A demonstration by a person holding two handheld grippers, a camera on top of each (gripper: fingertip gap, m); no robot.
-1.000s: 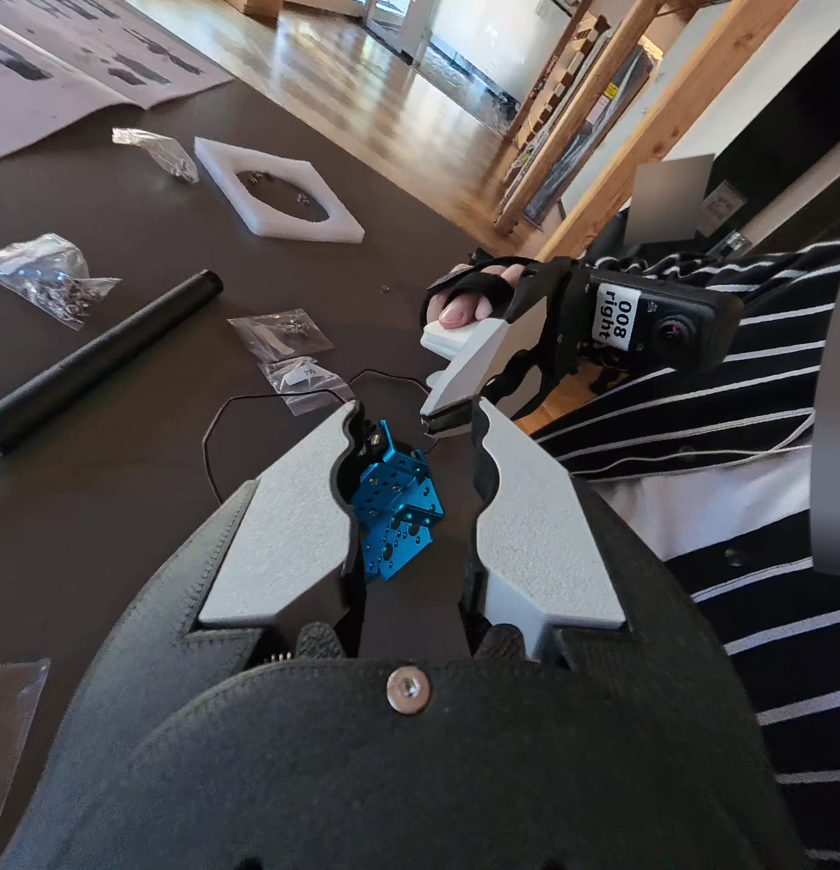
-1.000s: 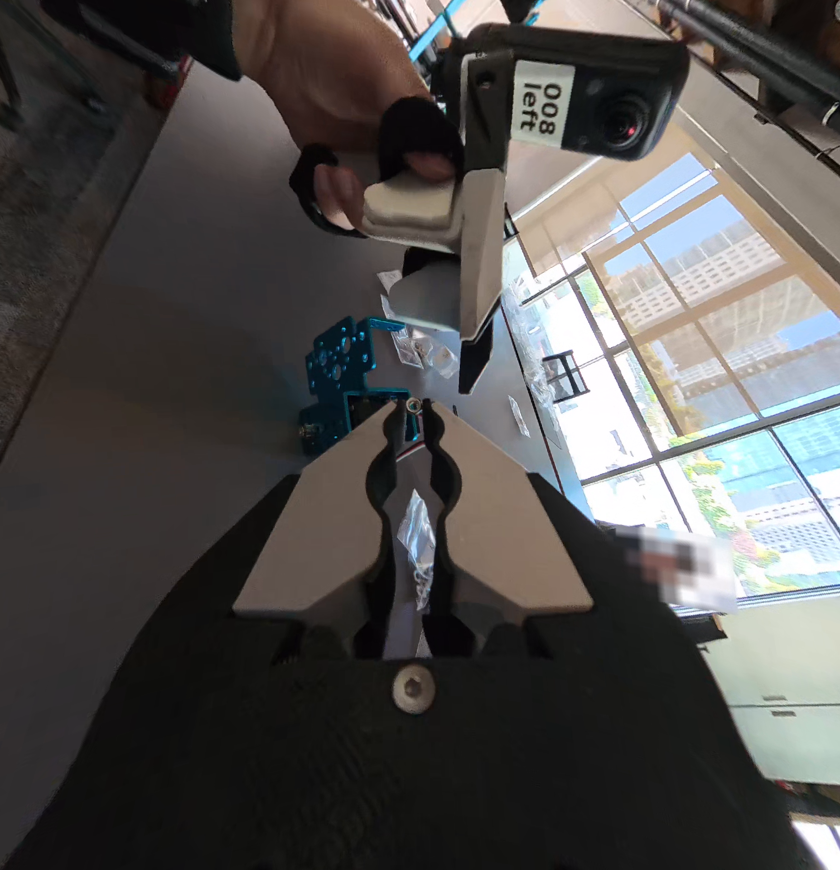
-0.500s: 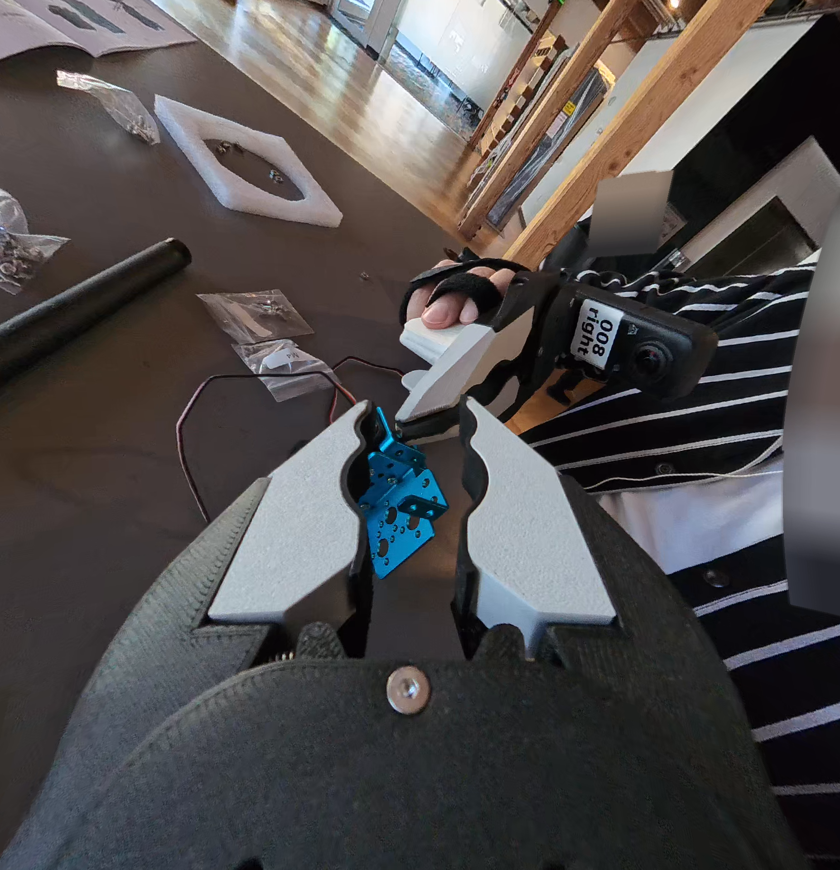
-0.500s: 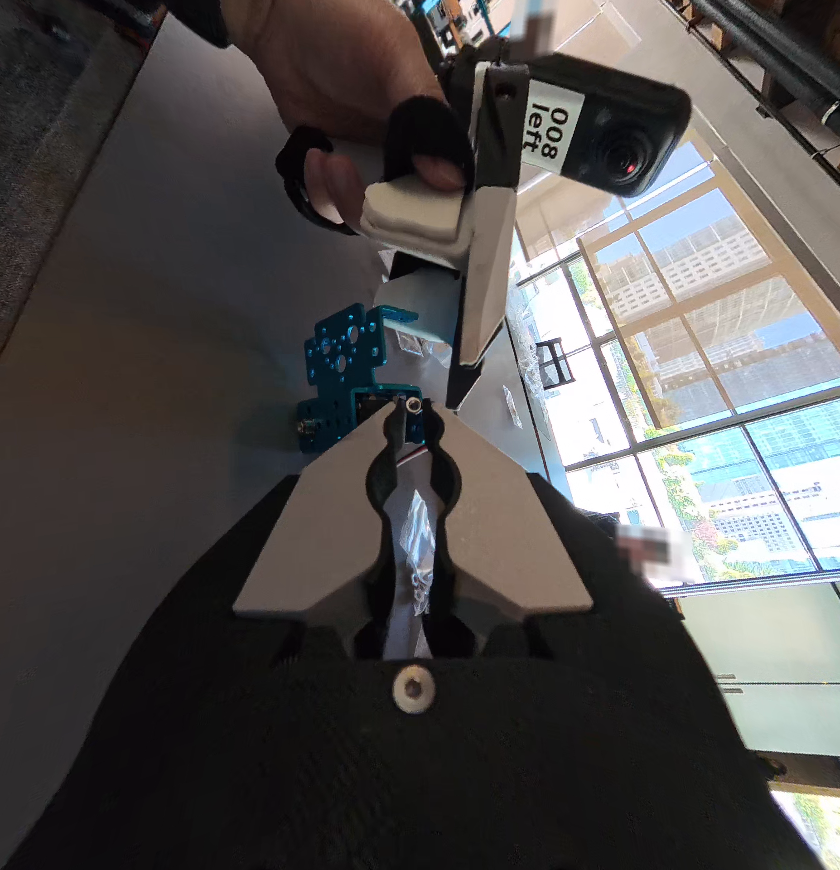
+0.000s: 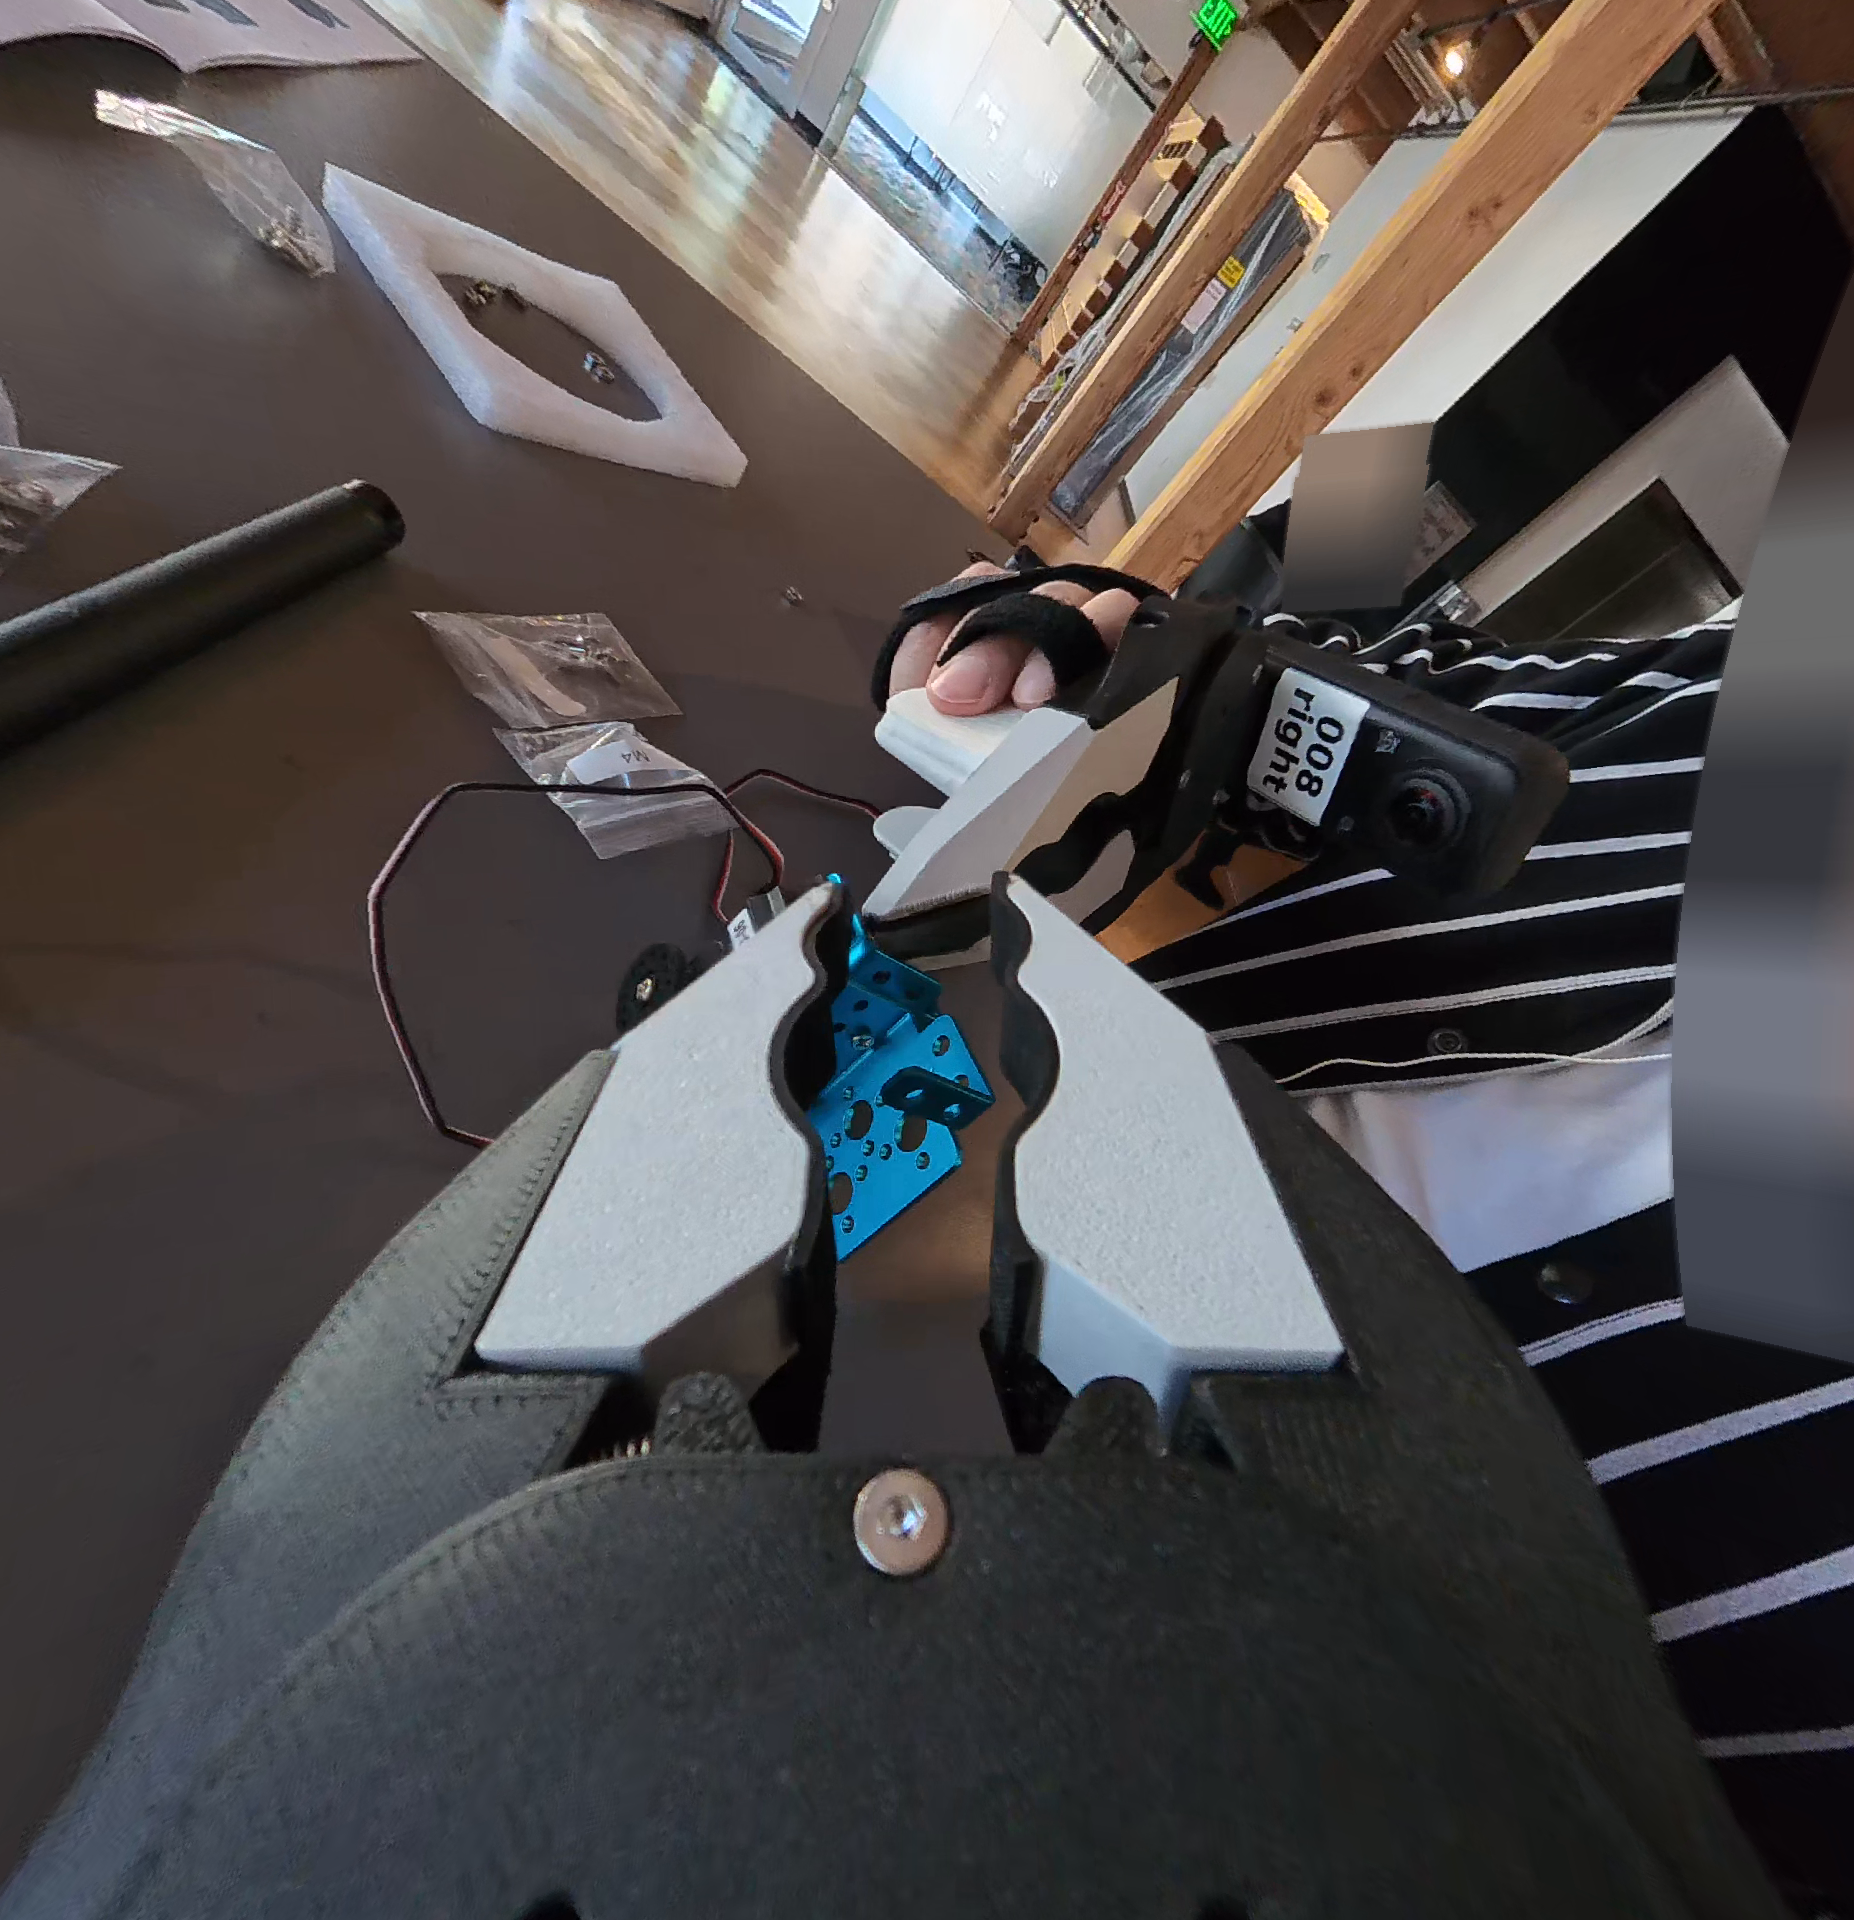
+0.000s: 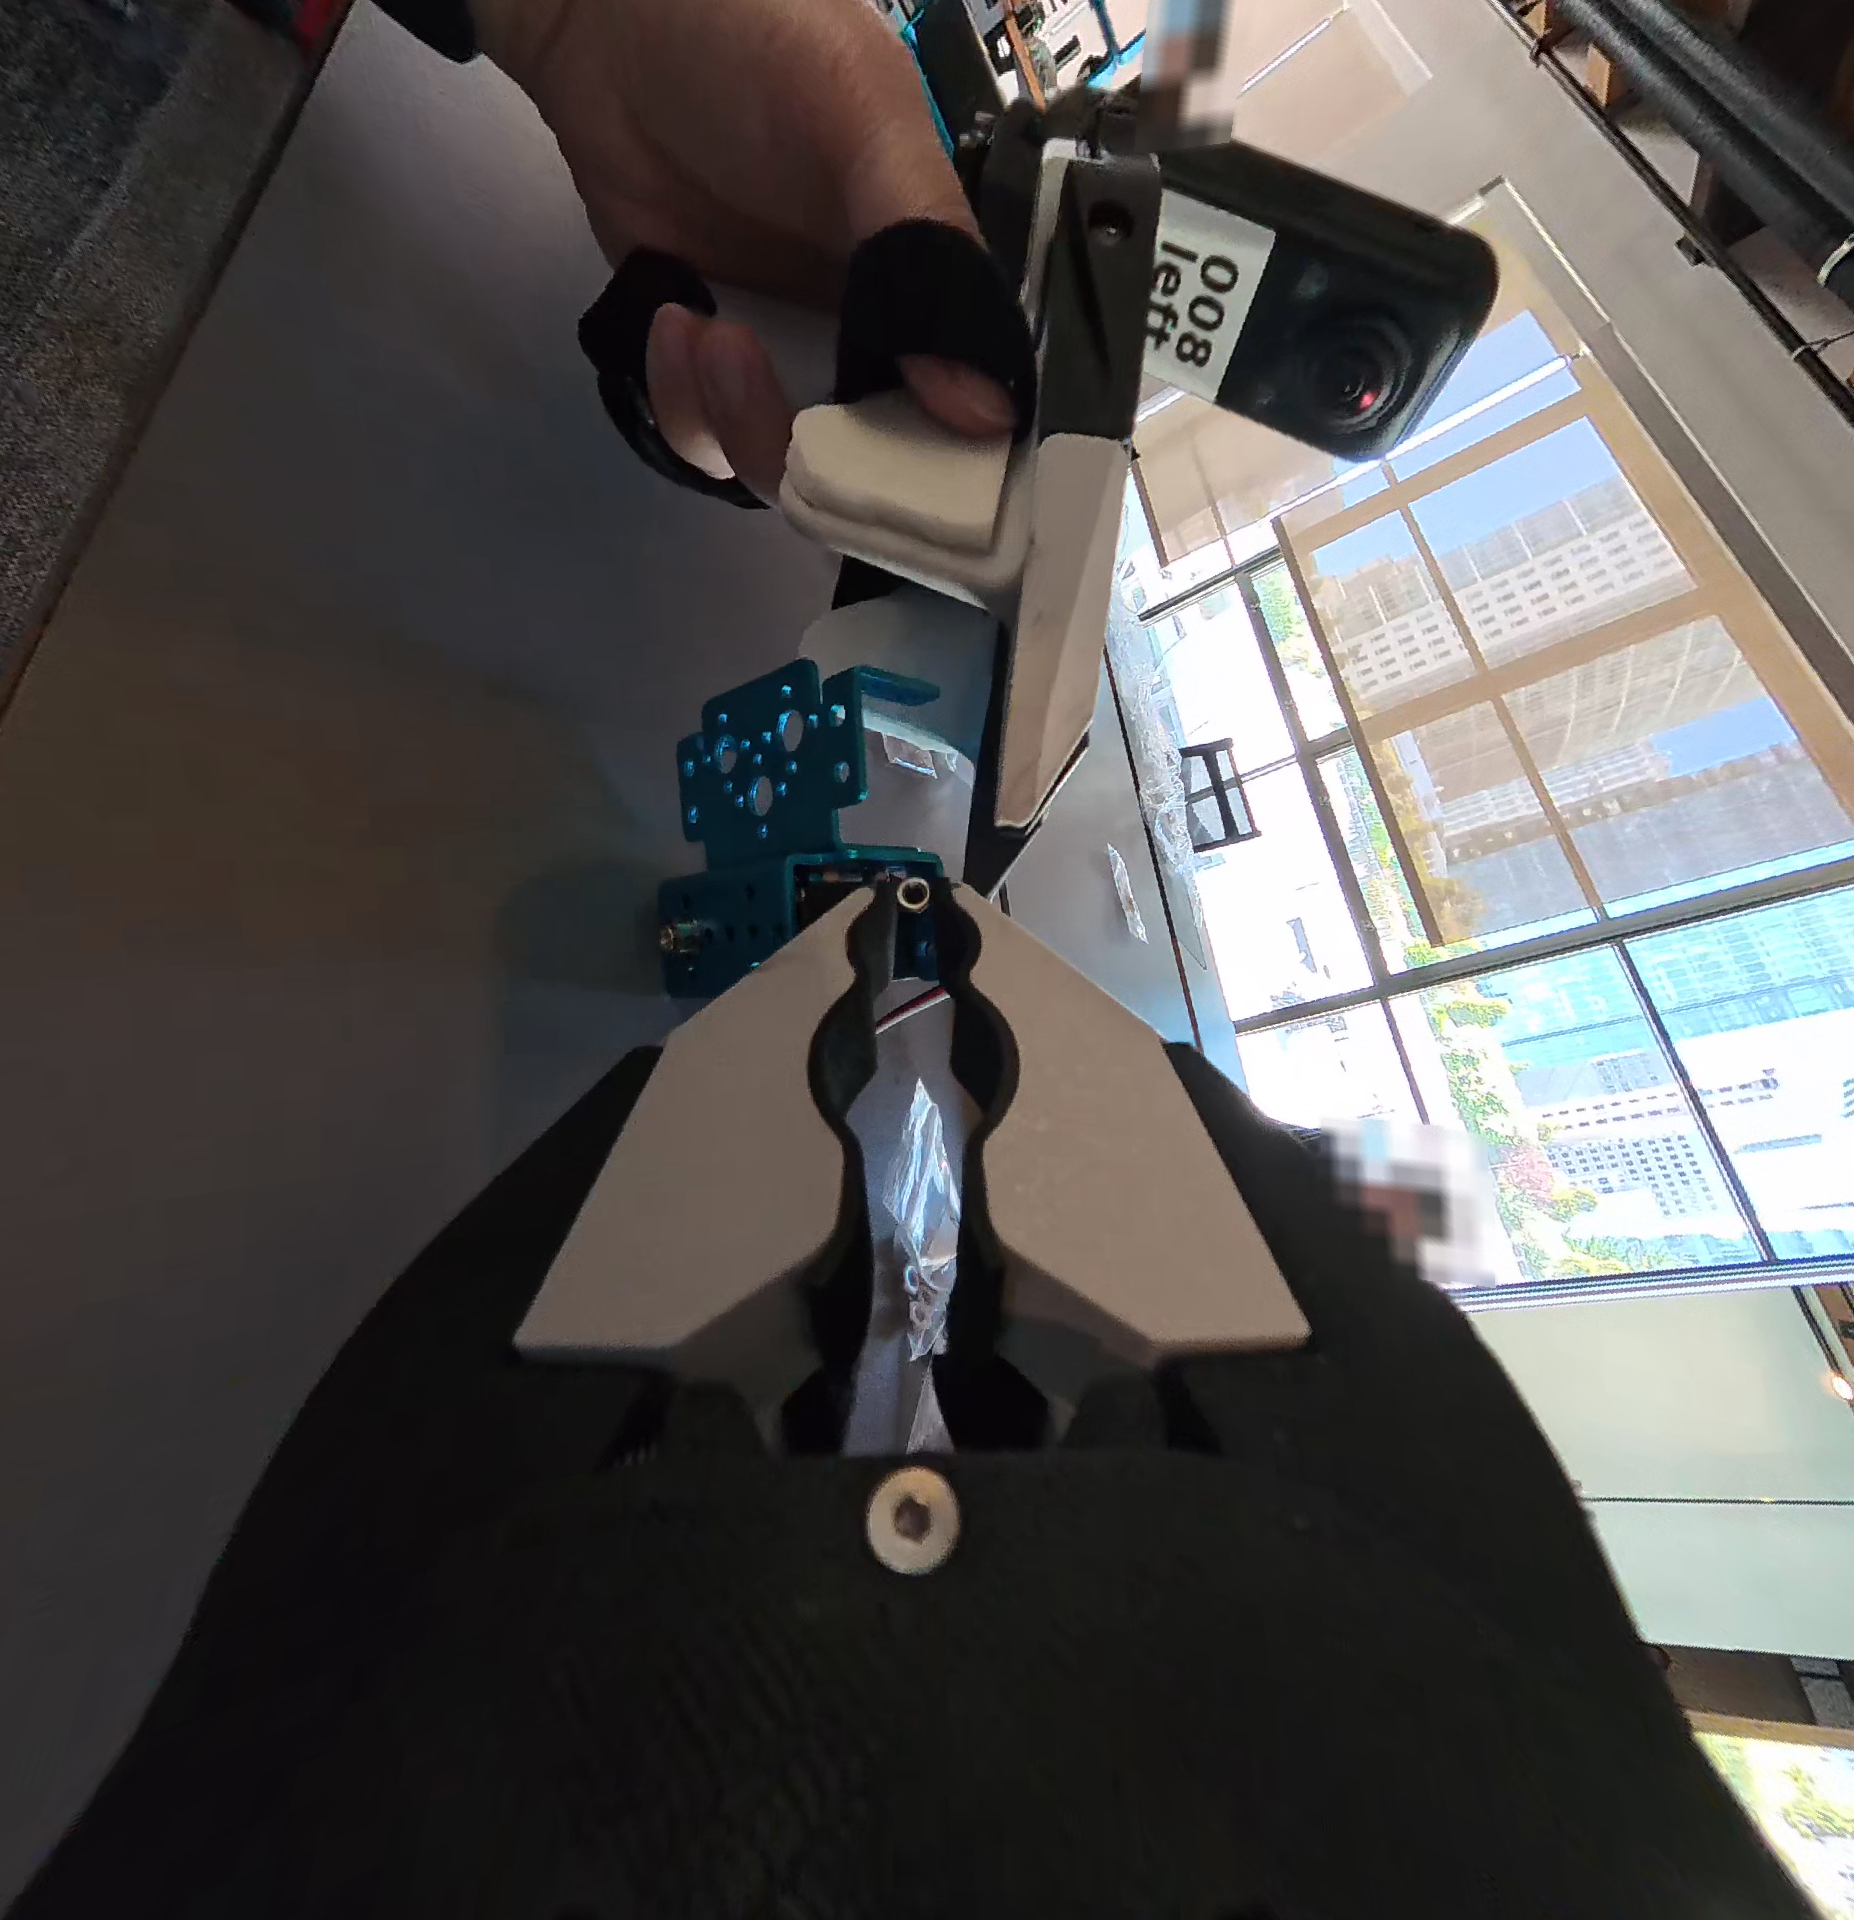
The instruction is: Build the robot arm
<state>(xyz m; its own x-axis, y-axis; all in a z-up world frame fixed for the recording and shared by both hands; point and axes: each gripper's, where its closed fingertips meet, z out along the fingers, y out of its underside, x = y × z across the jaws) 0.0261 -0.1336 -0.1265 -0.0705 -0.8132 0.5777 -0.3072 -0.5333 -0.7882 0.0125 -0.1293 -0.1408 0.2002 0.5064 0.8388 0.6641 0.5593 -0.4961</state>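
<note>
Jaws around perforated blue bracket (image 5: pixel 881 1091)

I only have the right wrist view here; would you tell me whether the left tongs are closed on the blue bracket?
Observer: No, the left tongs stand open; the blue bracket sits between the fingers, close by one, with a clear gap to the other.
Operator: Thank you. Where does the wire run?
Observer: The red-and-black wire loops out over the dark table, on the side away from the person.
Operator: Does anything lie beyond that loop?
Observer: Yes, a long black tube lies flat on the table farther out.
</note>
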